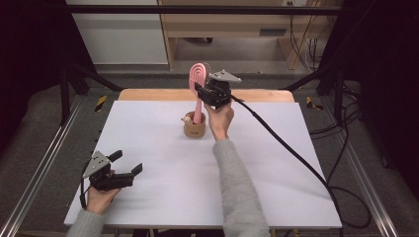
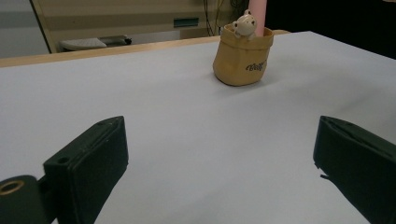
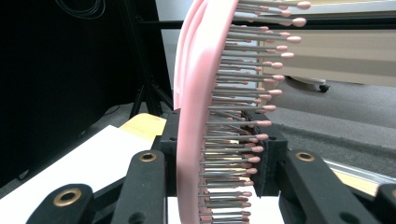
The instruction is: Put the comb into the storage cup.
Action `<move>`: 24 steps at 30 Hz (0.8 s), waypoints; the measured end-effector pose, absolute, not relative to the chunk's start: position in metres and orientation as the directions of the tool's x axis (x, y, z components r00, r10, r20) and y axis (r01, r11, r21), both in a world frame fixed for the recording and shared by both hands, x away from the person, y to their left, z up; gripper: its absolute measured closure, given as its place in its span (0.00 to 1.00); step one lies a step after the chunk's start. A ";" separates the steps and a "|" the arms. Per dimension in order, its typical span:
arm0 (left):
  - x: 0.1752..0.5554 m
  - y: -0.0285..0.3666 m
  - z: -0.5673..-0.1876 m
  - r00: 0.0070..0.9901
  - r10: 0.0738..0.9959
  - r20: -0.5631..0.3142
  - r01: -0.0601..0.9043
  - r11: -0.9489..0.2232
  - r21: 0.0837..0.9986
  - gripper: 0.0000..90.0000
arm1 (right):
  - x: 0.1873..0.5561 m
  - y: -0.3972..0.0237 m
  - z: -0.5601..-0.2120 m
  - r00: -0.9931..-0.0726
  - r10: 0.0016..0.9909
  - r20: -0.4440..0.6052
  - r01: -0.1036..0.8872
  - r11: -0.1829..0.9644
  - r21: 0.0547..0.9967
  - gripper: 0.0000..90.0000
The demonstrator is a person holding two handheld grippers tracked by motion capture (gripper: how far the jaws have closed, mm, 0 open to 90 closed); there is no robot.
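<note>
A pink hairbrush (image 1: 197, 84) stands upright with its handle down in a small tan pot (image 1: 194, 128) near the table's far middle. My right gripper (image 1: 201, 94) is shut on the hairbrush, its jaws clamping the head across back and bristles (image 3: 233, 116). In the left gripper view the tan pot (image 2: 243, 63) carries a little bear figure (image 2: 244, 24) on its rim, with the pink handle (image 2: 257, 14) rising behind. My left gripper (image 1: 129, 163) rests open at the table's near left, nothing between its jaws, far from the pot.
The white table top (image 1: 163, 168) stretches between the two hands. A black cable (image 1: 281, 143) trails from the right gripper across the table's right side. A wooden cabinet (image 1: 237, 29) stands beyond the far edge; black frame posts flank the table.
</note>
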State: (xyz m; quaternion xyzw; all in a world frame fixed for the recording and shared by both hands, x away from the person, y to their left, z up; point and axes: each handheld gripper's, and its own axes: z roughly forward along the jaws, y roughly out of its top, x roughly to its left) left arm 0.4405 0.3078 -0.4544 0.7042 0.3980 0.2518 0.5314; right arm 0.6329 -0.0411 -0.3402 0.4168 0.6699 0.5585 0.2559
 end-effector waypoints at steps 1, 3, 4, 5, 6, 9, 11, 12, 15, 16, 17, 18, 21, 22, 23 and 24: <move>0.441 0.308 -0.454 0.556 0.828 -0.068 0.293 -0.118 0.949 0.03 | 0.633 -0.040 -0.341 -0.521 0.844 0.126 0.276 0.027 0.961 0.71; 0.441 0.308 -0.454 0.556 0.828 -0.068 0.293 -0.118 0.949 0.03 | 0.633 -0.039 -0.343 -0.522 0.843 0.125 0.276 0.028 0.961 0.71; 0.441 0.308 -0.454 0.556 0.828 -0.068 0.293 -0.118 0.949 0.03 | 0.632 -0.038 -0.344 -0.522 0.844 0.124 0.279 0.031 0.960 0.71; 0.440 0.308 -0.454 0.556 0.828 -0.068 0.293 -0.119 0.949 0.03 | 0.632 -0.038 -0.345 -0.522 0.844 0.121 0.280 0.036 0.959 0.71; 0.440 0.308 -0.454 0.556 0.828 -0.068 0.293 -0.119 0.949 0.03 | 0.632 -0.038 -0.345 -0.522 0.844 0.121 0.280 0.036 0.959 0.71; 0.440 0.308 -0.454 0.556 0.828 -0.068 0.292 -0.119 0.949 0.03 | 0.631 -0.035 -0.350 -0.519 0.847 0.115 0.290 0.048 0.956 0.71; 0.440 0.308 -0.454 0.557 0.828 -0.067 0.292 -0.119 0.949 0.03 | 0.631 -0.034 -0.351 -0.519 0.847 0.117 0.293 0.048 0.955 0.71; 0.440 0.308 -0.454 0.556 0.828 -0.067 0.293 -0.119 0.949 0.03 | 0.631 -0.033 -0.352 -0.519 0.847 0.113 0.292 0.051 0.955 0.71; 0.440 0.308 -0.454 0.555 0.829 -0.068 0.293 -0.119 0.949 0.03 | 0.631 -0.032 -0.355 -0.519 0.847 0.113 0.297 0.054 0.953 0.71; 0.440 0.308 -0.454 0.555 0.829 -0.068 0.293 -0.119 0.949 0.03 | 0.631 -0.032 -0.355 -0.518 0.848 0.114 0.297 0.053 0.953 0.71; 0.440 0.308 -0.454 0.556 0.829 -0.067 0.292 -0.119 0.949 0.03 | 0.631 -0.032 -0.356 -0.517 0.848 0.118 0.300 0.050 0.953 0.71; 0.440 0.308 -0.454 0.556 0.829 -0.067 0.292 -0.119 0.949 0.03 | 0.631 -0.031 -0.357 -0.517 0.848 0.119 0.301 0.050 0.952 0.71; 0.440 0.308 -0.454 0.555 0.829 -0.067 0.292 -0.118 0.949 0.03 | 0.631 -0.030 -0.359 -0.517 0.847 0.119 0.304 0.052 0.951 0.71; 0.440 0.308 -0.454 0.555 0.829 -0.067 0.292 -0.118 0.949 0.03 | 0.630 -0.030 -0.359 -0.517 0.847 0.122 0.306 0.051 0.951 0.71; 0.440 0.308 -0.454 0.555 0.829 -0.068 0.292 -0.118 0.949 0.03 | 0.630 -0.030 -0.359 -0.517 0.847 0.122 0.306 0.051 0.951 0.71; 0.440 0.308 -0.454 0.555 0.829 -0.067 0.292 -0.119 0.949 0.03 | 0.630 -0.029 -0.361 -0.518 0.846 0.123 0.306 0.049 0.951 0.71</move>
